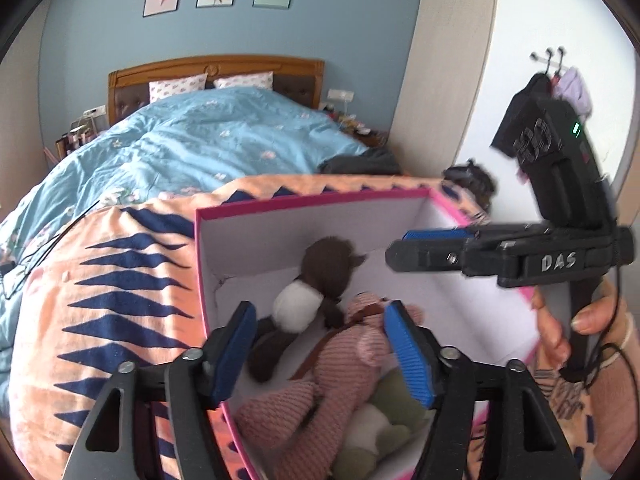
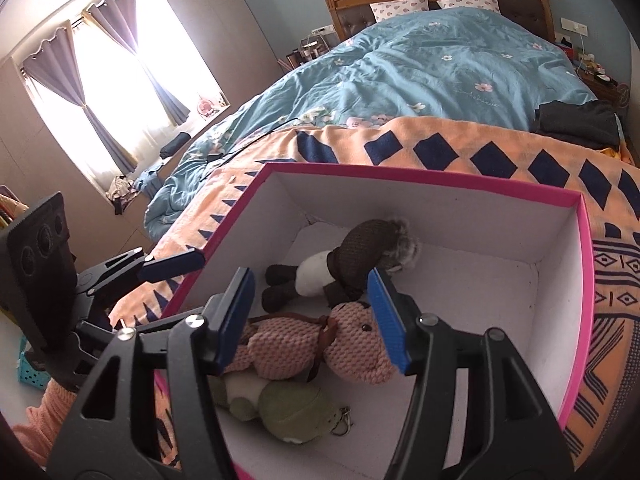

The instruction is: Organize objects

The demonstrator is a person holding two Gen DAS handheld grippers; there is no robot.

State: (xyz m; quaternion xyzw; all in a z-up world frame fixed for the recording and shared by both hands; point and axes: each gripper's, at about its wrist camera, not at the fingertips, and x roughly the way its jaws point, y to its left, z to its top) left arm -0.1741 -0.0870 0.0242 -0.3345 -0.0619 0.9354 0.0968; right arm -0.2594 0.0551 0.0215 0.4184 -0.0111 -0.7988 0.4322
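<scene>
Pink knitted toy (image 2: 320,344) is seen lying in the box (image 2: 440,184), just beyond the half-open, empty right gripper (image 2: 312,312), long axis across its fingers; the left gripper (image 1: 320,344), equally unloaded, hangs similarly near.

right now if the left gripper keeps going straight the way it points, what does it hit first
Most likely the pink plush in the box. The left gripper is open and angled down into the box, with the pink plush showing between its fingers. The brown plush lies just beyond; depth is hard to judge.
</scene>
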